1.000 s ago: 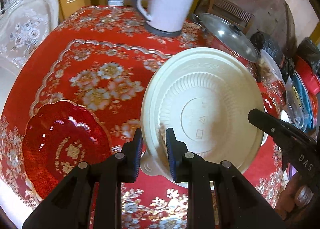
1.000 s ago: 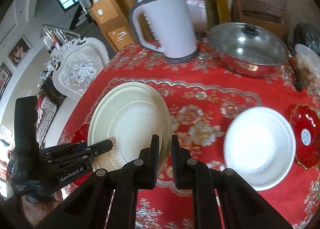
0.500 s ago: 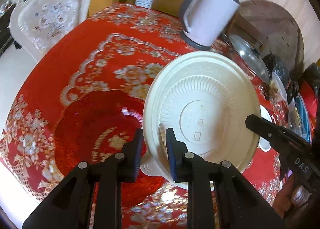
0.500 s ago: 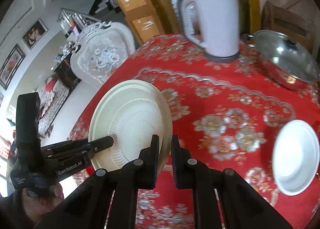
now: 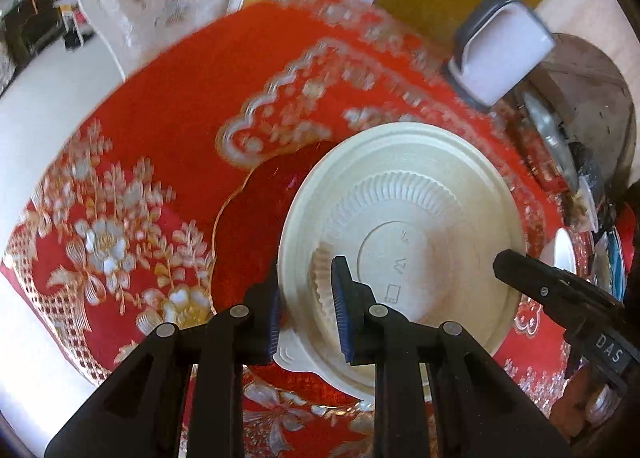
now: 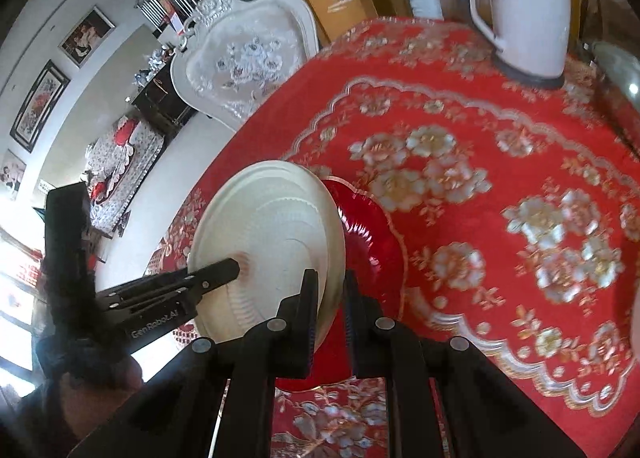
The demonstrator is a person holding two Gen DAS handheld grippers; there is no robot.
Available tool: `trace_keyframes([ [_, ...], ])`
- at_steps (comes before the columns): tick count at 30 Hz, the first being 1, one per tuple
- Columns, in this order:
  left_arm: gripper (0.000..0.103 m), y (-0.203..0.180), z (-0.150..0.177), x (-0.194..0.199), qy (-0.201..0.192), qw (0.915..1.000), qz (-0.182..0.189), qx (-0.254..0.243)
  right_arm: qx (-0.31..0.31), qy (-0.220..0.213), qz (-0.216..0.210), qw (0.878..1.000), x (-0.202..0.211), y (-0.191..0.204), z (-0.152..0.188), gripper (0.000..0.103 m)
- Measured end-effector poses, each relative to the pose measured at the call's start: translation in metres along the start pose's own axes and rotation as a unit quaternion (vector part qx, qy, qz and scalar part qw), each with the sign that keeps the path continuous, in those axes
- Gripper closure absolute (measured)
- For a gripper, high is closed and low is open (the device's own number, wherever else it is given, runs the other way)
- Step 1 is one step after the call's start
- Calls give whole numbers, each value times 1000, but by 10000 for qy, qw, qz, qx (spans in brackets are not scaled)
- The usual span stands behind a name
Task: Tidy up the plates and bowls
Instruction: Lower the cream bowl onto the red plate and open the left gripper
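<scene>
Cream plate [image 5: 420, 217] now above red dish [image 5: 256, 217]

cloth [image 6: 500, 177]: red, floral, covers table | kettle [image 6: 524, 5]: white, far ahead-right of tongs, on cloth | chair [image 6: 244, 61]: white, ornate, ahead-left past table edge | pan lid [image 5: 550, 137]: glass, far right, blurred

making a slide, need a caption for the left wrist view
Both grippers hold a cream plate over a red dish.

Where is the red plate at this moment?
The red plate lies on the red tablecloth, mostly hidden behind the cream plate. In the right wrist view it shows just right of that plate.
</scene>
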State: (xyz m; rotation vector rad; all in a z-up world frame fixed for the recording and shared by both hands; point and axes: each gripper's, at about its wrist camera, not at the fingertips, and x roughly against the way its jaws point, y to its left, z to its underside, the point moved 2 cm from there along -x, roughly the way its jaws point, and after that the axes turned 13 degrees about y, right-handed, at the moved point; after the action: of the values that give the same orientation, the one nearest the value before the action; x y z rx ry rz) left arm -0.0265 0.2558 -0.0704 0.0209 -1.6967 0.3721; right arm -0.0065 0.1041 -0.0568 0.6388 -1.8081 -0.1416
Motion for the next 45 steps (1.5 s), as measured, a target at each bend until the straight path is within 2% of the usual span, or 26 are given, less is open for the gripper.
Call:
trace_keyframes([
  [3,83,1,-2,-10,112,9998,-135,-102,-181,151,-20,9997,-16,-4,2,91],
  [11,83,6,-8,-25,307,9992,-63,-259,-490,410,87,9979,-43,-12,5,91],
  [20,83,6,-11,-33,420,9975,-36,-570,-738,479,166,9960,-53,-18,12,91],
  [24,83,2,-13,-36,405,9964,-151,-724,-808,513,224,9952,-56,-20,12,90],
  [31,82,6,-15,-38,386,9960,-194,-777,-797,517,320,9950,-62,-15,12,87],
  [33,78,7,-15,-40,418,9960,-143,-781,-776,520,350,9950,-63,-14,13,87],
  [39,78,4,-15,-43,450,9956,-62,-815,-824,453,425,9947,-61,-17,12,86],
  [40,76,3,-16,-42,433,9956,-51,-829,-855,463,414,9944,-60,-18,12,86],
  [41,66,3,-16,-41,407,9957,-38,-827,-868,453,414,9943,-60,-19,12,85],
  [42,49,3,-17,-40,381,9959,-26,-822,-870,422,365,9946,-59,-20,13,82],
  [45,46,3,-18,-37,304,9962,26,-817,-845,378,315,9952,-56,-18,14,76],
])
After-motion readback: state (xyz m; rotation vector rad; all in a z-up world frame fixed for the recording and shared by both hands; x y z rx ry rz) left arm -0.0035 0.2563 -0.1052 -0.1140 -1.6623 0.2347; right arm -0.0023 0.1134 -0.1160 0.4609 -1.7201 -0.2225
